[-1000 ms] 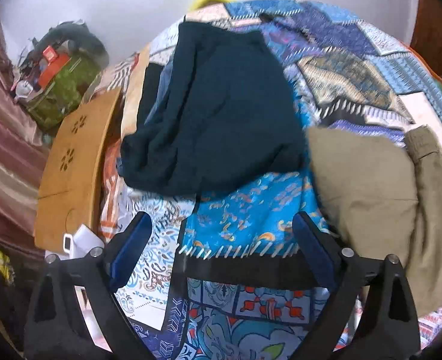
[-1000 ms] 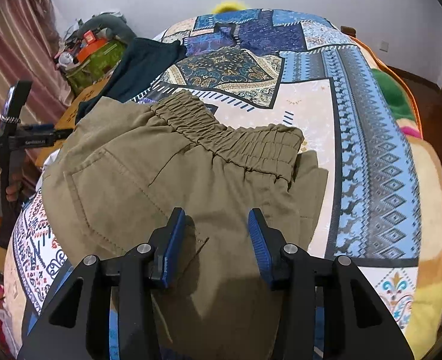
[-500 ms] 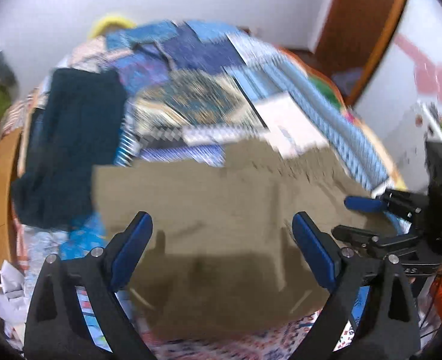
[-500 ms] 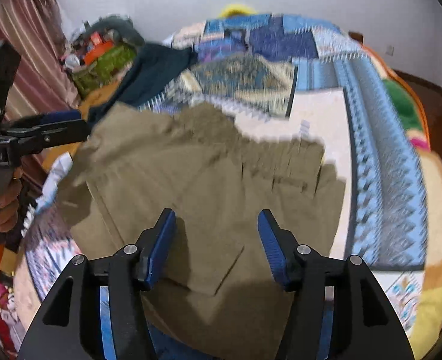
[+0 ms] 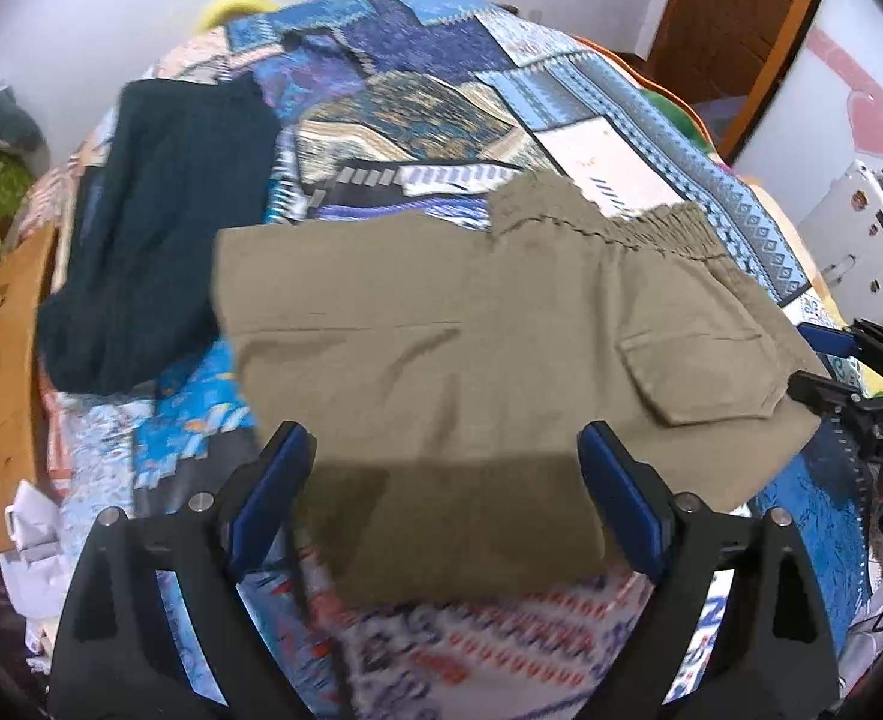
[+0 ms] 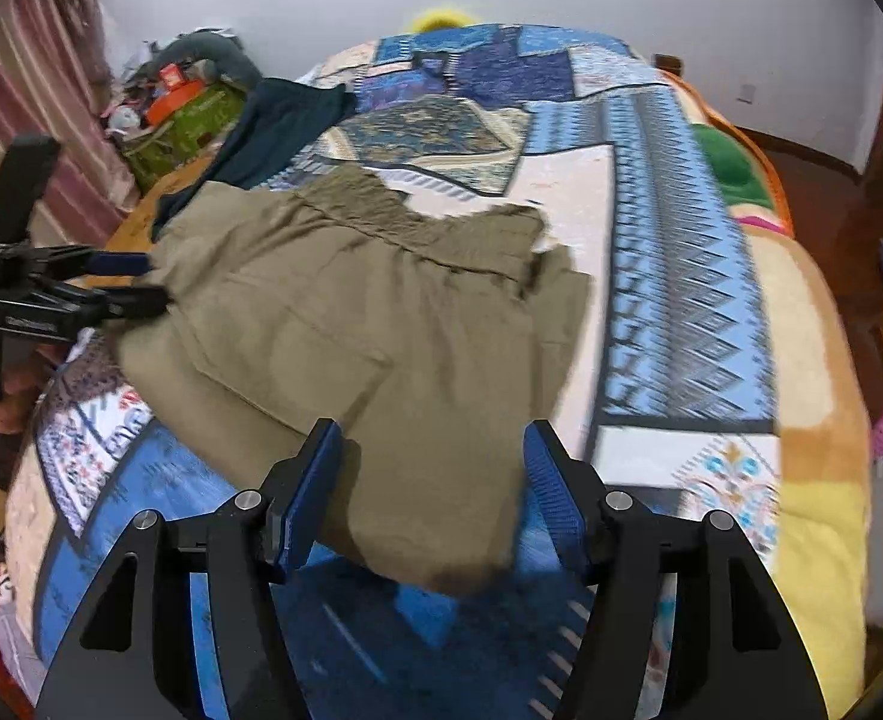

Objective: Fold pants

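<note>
Pants (image 5: pixel 471 360) now below left gripper (image 5: pixel 447 498) (open).

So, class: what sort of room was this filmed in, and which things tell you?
Most likely a bedroom: a bed with a patchwork bedspread fills the view, striped curtains hang beside it, and khaki pants lie folded on top.

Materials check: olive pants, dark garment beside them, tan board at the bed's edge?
Olive pants: matte woven cloth, probably cotton twill; stitched pocket flap, gathered elastic waistband. Dark garment: soft matte teal-black fabric, perhaps knit; weave too blurred to tell. Tan board: looks like wood or bamboo, smooth, with cut-out flower holes.
</note>
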`<action>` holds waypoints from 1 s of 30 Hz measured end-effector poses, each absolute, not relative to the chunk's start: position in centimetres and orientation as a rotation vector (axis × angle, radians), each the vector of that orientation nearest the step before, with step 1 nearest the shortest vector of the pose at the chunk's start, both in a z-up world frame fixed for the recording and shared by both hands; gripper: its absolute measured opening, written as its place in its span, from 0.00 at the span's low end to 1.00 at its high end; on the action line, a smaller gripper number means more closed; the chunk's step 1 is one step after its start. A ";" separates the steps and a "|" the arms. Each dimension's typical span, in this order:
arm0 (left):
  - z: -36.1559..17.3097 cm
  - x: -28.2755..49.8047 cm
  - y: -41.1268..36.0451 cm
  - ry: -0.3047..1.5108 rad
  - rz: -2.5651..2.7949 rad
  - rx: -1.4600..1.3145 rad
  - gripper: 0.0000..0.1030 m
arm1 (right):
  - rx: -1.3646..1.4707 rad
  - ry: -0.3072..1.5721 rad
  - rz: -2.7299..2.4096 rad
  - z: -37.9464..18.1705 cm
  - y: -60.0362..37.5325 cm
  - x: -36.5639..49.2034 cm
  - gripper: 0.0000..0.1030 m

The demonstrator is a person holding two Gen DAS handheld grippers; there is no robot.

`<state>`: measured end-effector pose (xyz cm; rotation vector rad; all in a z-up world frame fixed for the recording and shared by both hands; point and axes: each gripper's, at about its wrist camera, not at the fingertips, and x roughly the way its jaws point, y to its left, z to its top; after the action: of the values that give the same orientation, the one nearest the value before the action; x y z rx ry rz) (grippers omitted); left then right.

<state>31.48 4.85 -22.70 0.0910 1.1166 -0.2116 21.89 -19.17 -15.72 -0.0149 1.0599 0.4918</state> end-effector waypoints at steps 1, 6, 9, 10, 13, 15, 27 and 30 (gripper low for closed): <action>-22.3 31.3 5.3 1.109 -0.197 0.093 0.90 | -0.001 1.063 0.489 -15.7 -19.6 21.9 0.57; -21.3 31.5 7.6 1.082 -0.132 0.083 0.90 | 0.049 1.063 0.444 -15.7 -21.1 22.7 0.57; -21.3 32.2 9.3 1.084 -0.102 0.033 0.90 | 0.102 1.078 0.434 -16.4 -21.6 23.7 0.57; -21.6 32.6 9.9 1.093 -0.096 0.005 0.90 | 0.120 1.088 0.427 -16.8 -21.7 24.2 0.57; -22.8 33.7 11.3 1.125 -0.079 -0.063 0.89 | 0.175 1.124 0.431 -18.0 -21.7 25.6 0.57; -23.6 34.4 12.0 1.154 -0.073 -0.115 0.80 | 0.211 1.143 0.435 -18.6 -21.5 26.3 0.57; -25.7 37.8 12.5 1.183 -0.107 -0.200 0.58 | 0.235 1.178 0.470 -20.1 -20.5 29.6 0.57; -25.7 38.0 12.5 1.172 -0.095 -0.197 0.49 | 0.201 1.181 0.475 -20.3 -20.0 29.7 0.45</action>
<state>37.96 12.53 -25.67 -0.1969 1.1722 -0.0948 29.70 -20.05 -20.31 0.2014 1.1812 0.4755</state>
